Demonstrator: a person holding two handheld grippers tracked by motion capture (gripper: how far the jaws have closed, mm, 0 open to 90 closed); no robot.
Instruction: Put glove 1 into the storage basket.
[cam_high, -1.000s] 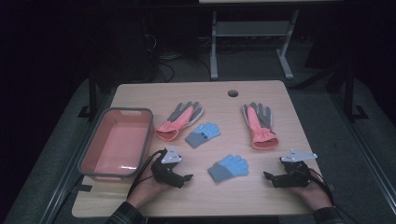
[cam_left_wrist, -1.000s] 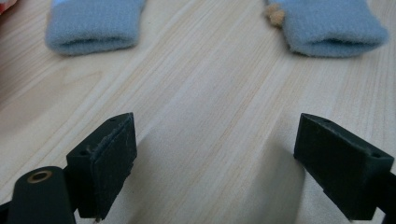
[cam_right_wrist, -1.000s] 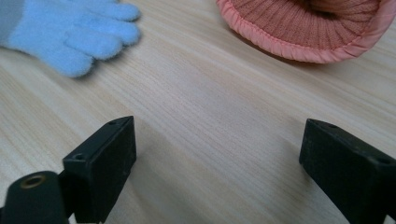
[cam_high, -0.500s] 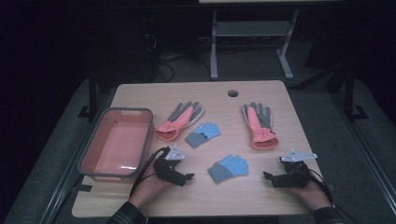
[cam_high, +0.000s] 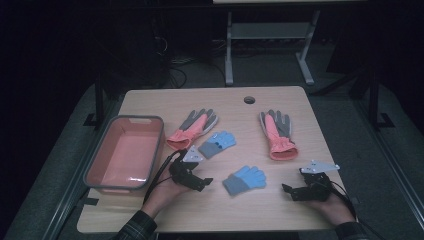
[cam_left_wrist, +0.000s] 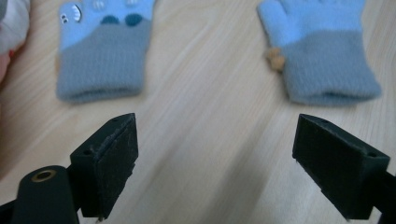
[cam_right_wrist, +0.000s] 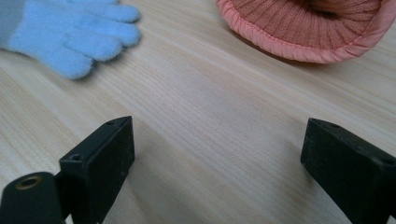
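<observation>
We see a wooden table (cam_high: 280, 210) with bare wood along its near edge and between our hands. At its left edge sits a pink bin (cam_high: 125, 152), grey-rimmed. Two pink-and-grey gloves lie farther back: the left pink glove (cam_high: 192, 129) near the bin, the right pink glove (cam_high: 276, 133) toward the right edge, its cuff (cam_right_wrist: 308, 28) just ahead of our right gripper (cam_high: 295, 190). Between them lie two small blue gloves: one with a face pattern (cam_high: 217, 144) (cam_left_wrist: 105, 51), one plain (cam_high: 245, 180) (cam_left_wrist: 322, 51). Our left gripper (cam_high: 197, 181) rests near the bin, jaws wide apart over bare wood, both blue cuffs ahead. The right gripper's jaws also stand apart, gripping nothing.
</observation>
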